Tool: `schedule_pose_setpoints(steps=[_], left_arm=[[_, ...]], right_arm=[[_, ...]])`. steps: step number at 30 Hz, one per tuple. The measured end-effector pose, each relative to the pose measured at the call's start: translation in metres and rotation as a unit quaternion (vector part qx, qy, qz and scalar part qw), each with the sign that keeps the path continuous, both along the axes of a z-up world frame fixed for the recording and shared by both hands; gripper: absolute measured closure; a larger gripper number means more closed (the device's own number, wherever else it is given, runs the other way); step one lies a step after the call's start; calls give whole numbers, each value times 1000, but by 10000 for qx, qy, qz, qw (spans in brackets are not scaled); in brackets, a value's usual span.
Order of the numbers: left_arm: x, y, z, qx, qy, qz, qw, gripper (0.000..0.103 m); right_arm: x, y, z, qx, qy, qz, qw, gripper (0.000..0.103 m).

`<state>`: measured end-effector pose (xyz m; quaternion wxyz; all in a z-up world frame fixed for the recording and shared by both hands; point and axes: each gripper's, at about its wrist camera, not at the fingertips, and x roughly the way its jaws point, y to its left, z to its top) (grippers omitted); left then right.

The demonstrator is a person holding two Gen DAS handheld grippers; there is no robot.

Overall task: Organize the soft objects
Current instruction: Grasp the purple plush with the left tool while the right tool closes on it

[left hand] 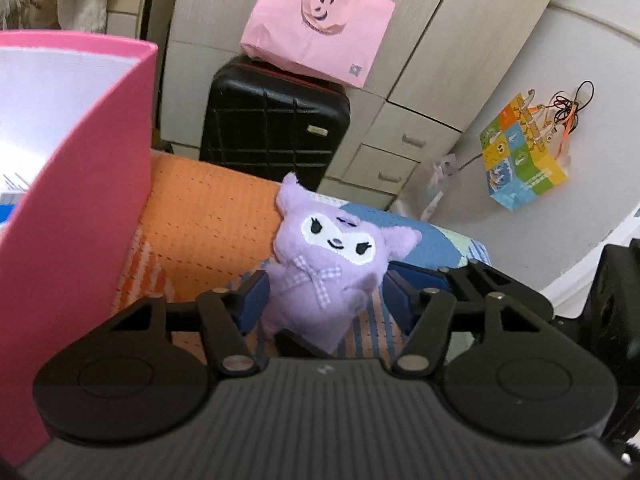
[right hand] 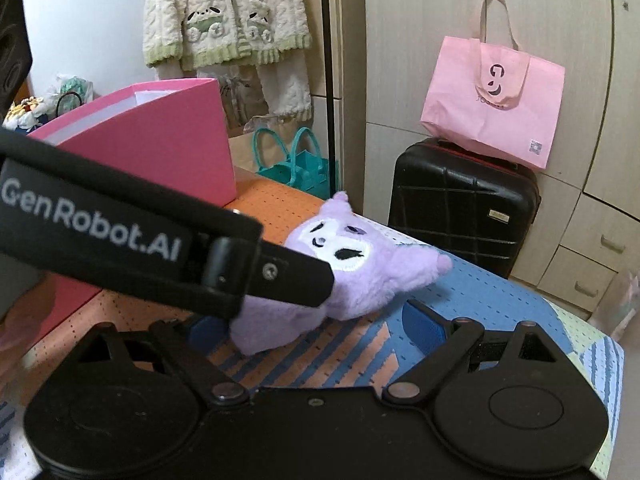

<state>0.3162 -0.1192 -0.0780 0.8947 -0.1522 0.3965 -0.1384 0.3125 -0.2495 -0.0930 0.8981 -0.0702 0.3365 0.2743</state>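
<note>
A: Where is the plush (left hand: pixel 324 276)?

B: On the mat (left hand: pixel 208 216), between the left gripper's (left hand: pixel 325 294) half-spread pads. The right gripper (right hand: pixel 316 330) is spread, empty.

A: Hard to hold?

B: Probably soft and light. Squeeze its tummy. The pink box (left hand: pixel 80 184) waits far left.

Plush toy (left hand: pixel 324 264) on mat (left hand: pixel 208 216), box (left hand: pixel 72 184) left, suitcase (left hand: pixel 272 124) seemingly behind
</note>
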Motion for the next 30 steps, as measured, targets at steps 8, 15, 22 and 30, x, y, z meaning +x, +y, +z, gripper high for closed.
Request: schedule_pose_setpoints(steps=[8,15,22,30], left_arm=[[1,-7,-6,136,35,-67,9999,63],[-3,-10,-5,242,-6,-124,9996,65],[-16,-12,3,-61,157,-608,9980,65],[-47,-8,4,-215,238,-1042,9940,65]], right_arm=[[0,1,-3,72,-34,-82,9999,15],[-4,2,-4,101,-75,-134,9998,23],[-24,6,0,-13,-127,8,9999,40],[-59,-1,5,29,11,-167,9999,44]])
